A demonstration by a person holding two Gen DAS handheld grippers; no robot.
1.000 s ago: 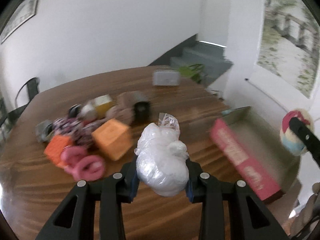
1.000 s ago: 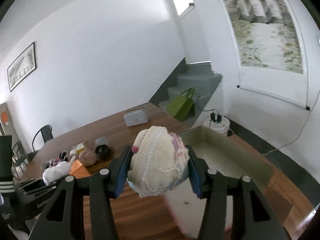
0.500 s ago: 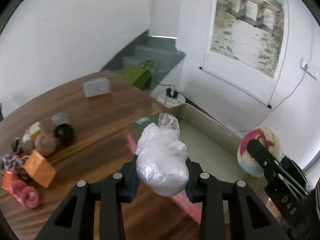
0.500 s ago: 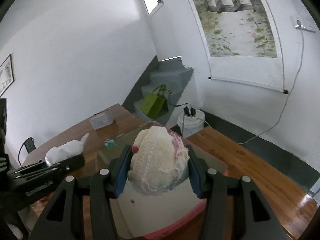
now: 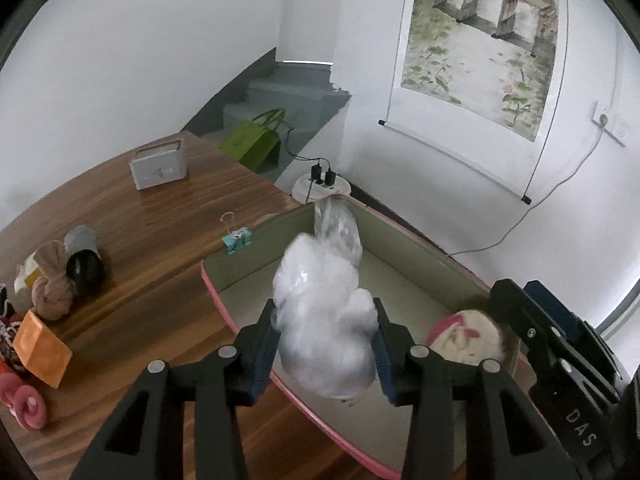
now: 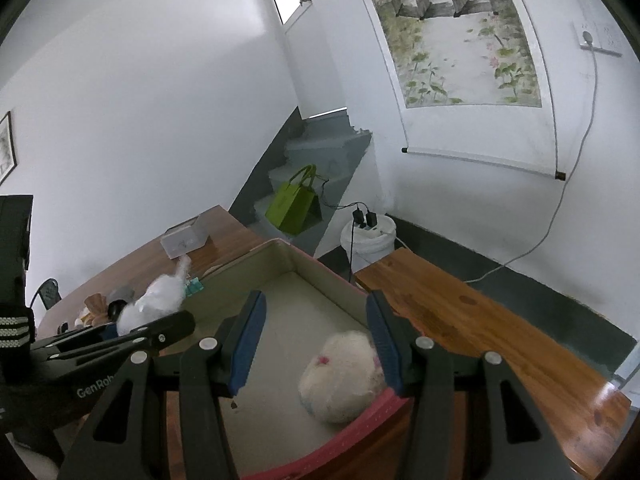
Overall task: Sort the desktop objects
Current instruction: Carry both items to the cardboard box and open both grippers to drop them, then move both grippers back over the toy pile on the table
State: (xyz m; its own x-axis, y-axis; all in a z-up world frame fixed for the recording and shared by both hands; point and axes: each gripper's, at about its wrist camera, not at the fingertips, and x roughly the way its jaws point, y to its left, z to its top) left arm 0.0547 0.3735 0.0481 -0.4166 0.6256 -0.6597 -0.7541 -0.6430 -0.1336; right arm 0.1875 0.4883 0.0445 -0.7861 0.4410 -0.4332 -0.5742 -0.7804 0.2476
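Wooden table, white bag upright between opening left tongs

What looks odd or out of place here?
Little does. The bag sits between the left gripper's opening jaws above the box. The knit ball lies in the box, crowded into a corner. A binder clip lies alone beside the box.

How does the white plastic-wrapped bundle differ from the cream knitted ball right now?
The white plastic-wrapped bundle sits between the opening jaws of the left gripper, above the box; the cream knitted ball lies on the box floor, beside one finger of the open right gripper. The bundle is glossy, crinkled and plain white; the ball is woolly with pink marks. Both are soft, pale and rounded.
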